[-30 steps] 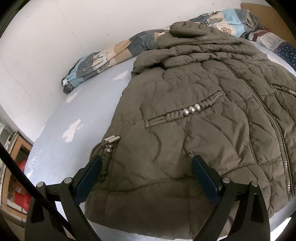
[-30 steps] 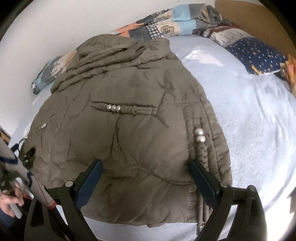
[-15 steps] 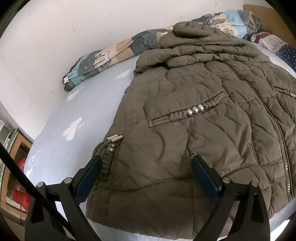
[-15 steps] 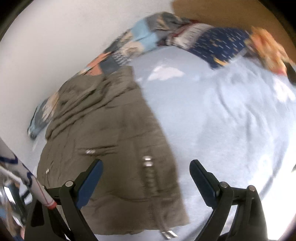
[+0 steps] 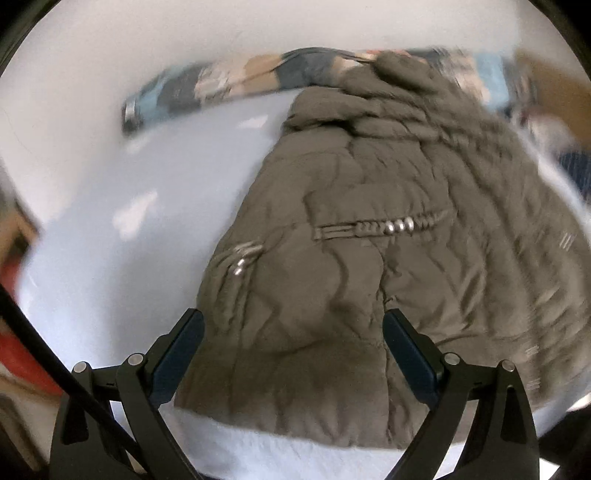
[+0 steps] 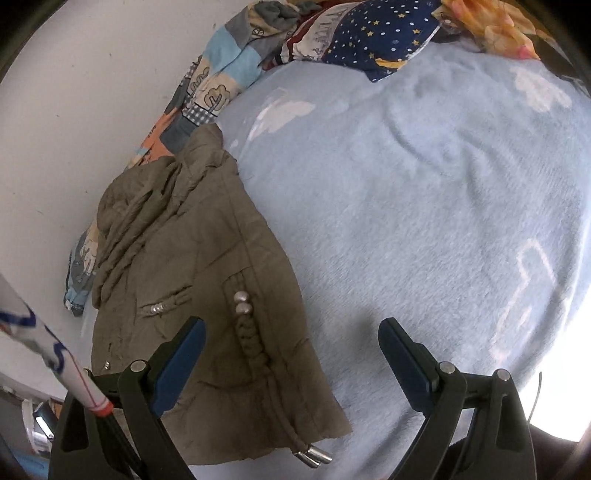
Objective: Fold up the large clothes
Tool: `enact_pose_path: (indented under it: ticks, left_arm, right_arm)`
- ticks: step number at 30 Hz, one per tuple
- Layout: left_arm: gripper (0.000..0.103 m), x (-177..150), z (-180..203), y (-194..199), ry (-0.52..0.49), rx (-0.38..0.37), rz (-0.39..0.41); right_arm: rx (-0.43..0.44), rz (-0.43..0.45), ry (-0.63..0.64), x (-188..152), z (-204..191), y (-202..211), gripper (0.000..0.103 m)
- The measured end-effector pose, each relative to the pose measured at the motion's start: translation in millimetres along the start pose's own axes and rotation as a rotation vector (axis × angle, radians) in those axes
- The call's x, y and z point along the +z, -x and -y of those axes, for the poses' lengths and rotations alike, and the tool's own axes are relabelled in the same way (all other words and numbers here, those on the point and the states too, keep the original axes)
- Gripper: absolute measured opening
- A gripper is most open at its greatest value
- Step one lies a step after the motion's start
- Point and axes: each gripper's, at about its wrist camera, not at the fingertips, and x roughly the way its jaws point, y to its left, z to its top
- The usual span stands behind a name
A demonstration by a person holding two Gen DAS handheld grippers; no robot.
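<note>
- Left tongs (image 5: 291, 347) are spread wide, nothing pinched between the blue pads, hanging over the near hem of the jacket (image 5: 369, 266). That whole view is smeared with blur, so fine detail is iffy.
- Right tongs (image 6: 291, 354) are just as wide open and also holding nothing. They sit above the near right edge of the jacket (image 6: 192, 295), with the right pad over bare blanket (image 6: 424, 221).
- The jacket is an olive-brown quilted puffer, lying spread flat on the pale blue fuzzy blanket, hem toward the near side and the bunched collar at the far end by the wall (image 6: 74, 92).
- Braided cord trim with silver beads (image 6: 242, 302) runs down its right edge, ending in metal tips (image 6: 314, 452) at the near corner. Another beaded braid (image 5: 399, 225) crosses the front in the left view.
- Past the collar, a patchwork quilt (image 6: 221, 74) is bundled along the wall.
- Far right of that there's a navy starry pillow (image 6: 380, 40) and something orange (image 6: 491, 26) next to it.
</note>
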Motion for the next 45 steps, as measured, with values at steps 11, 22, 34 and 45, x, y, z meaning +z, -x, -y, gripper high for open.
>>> enact_pose_path:
  ticks: [11, 22, 34, 45]
  left_arm:
    - [0.096, -33.0, -103.9, -22.5, 0.552, -0.198, -0.177]
    - [0.094, -39.3, -96.4, -45.3, 0.609, -0.278, -0.225]
    - [0.077, -38.6, -38.7, -28.8, 0.413, -0.24, -0.128]
    - [0.071, -36.9, -26.2, -31.7, 0.317, -0.164, -0.074]
  right_arm:
    - [0.067, -0.037, -0.13, -4.3, 30.0, 2.3, 0.097]
    - [0.121, -0.136, -0.038, -30.5, -4.7, -26.7, 0.097]
    - [0.173, -0.122, 0.024, -72.4, -39.2, -31.0, 0.068]
    - [0.19, -0.118, -0.046, -64.5, -26.4, -40.7, 0.047]
